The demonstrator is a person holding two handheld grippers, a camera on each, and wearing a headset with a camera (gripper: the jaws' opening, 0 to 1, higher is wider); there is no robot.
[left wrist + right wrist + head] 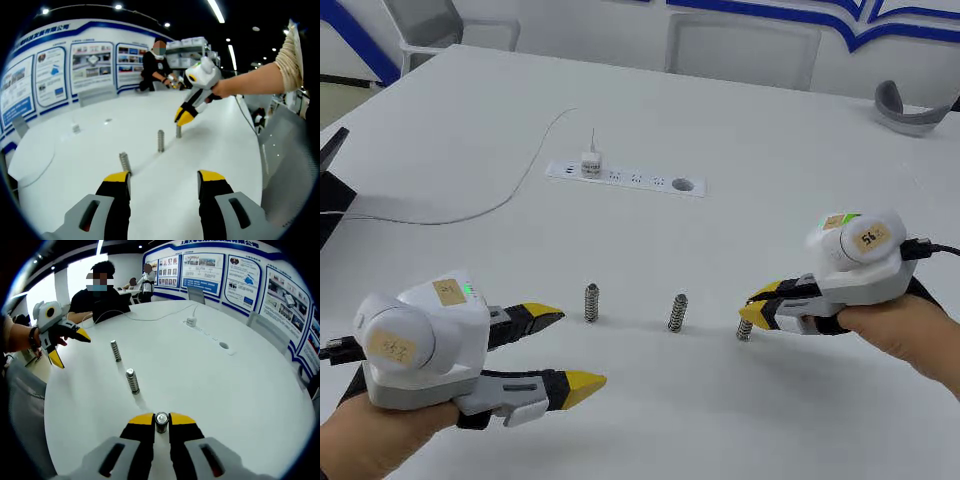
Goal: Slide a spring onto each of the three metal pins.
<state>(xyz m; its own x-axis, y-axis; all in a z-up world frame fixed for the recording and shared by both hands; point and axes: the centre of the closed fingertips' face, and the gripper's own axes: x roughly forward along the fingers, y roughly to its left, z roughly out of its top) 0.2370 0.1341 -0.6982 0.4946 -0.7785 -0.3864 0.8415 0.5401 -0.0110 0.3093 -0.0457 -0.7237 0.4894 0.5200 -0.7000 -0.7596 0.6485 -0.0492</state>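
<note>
Three upright pins stand in a row on the white table (720,130), each with a spring on it: left spring (591,302), middle spring (678,313), right spring (745,328). My right gripper (752,308) is at the right pin. In the right gripper view its jaws (161,421) are shut on the top of that spring (161,420), with the other two springs (132,381) (116,350) beyond. My left gripper (575,350) is open and holds nothing, in front and to the left of the left spring. Its own view (164,176) shows the row of springs (125,162) (160,141) ahead.
A white power strip (625,178) with a plug (591,163) and a thin cable lies further back. Chairs stand at the far edge, and a grey curved object (910,110) rests at the far right. A person (97,295) sits at the table's far end.
</note>
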